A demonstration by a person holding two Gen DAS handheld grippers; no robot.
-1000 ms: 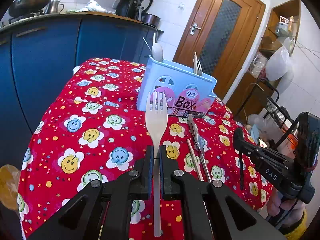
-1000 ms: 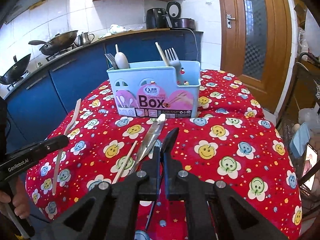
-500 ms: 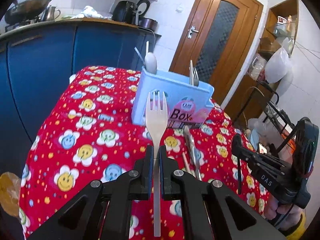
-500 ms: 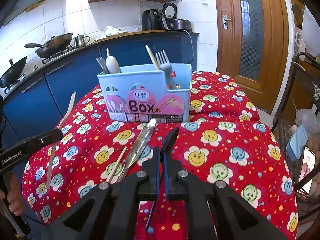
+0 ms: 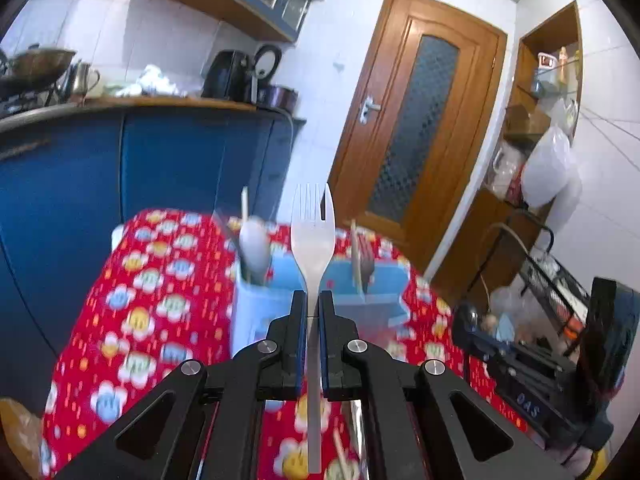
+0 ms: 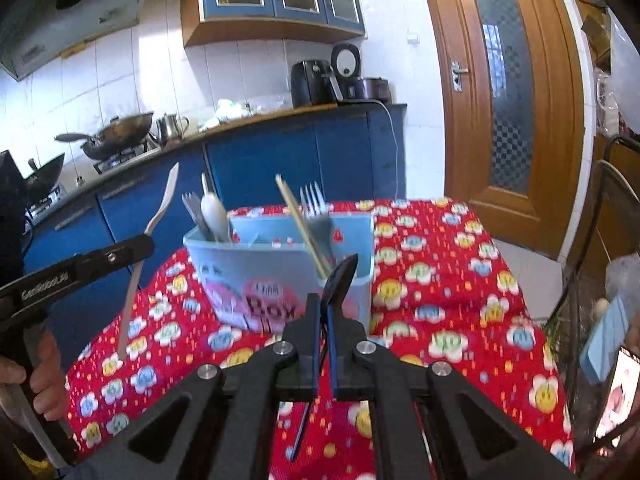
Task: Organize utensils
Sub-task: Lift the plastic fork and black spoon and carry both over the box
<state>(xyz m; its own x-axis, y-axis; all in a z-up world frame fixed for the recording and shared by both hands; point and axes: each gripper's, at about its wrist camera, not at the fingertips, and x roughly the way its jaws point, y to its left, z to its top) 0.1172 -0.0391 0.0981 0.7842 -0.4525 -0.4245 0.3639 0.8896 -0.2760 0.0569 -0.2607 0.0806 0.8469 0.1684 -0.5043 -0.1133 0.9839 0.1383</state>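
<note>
Left gripper [image 5: 313, 300]: jaws clamped on the handle of a white fork [image 5: 313, 232]. Tines point up and forward past the fingertips; handle runs back between the fingers toward the camera. In the left wrist view the fork head overlaps the box [image 5: 280, 304] behind it, above the box's rim; contact cannot be told.

Right gripper [image 6: 324, 304]: jaws together on a dark spoon [image 6: 340, 280]. Bowl sticks up past the fingertips, tilted right; thin handle hangs below between the fingers. Bowl sits in front of the box's right end.

Box [image 6: 280, 276]: light blue plastic, compartments, pink label on front wall, standing on the counter under a red cloth [image 6: 440, 280] with smiley flowers. Left compartment holds a white spoon [image 6: 214, 212] and a grey fork [image 6: 192, 204], upright. Right compartment holds a chopstick [image 6: 300, 224], leaning, and a metal fork [image 6: 314, 200].

Seen from the right wrist: the left gripper [image 6: 148, 236] at left, a hand [image 6: 36, 364] on its grip, the white fork [image 6: 160, 208] rising above the box's left end.

Blurred metal and wooden utensils lie on the cloth near the left gripper's body; kinds cannot be told.
</note>
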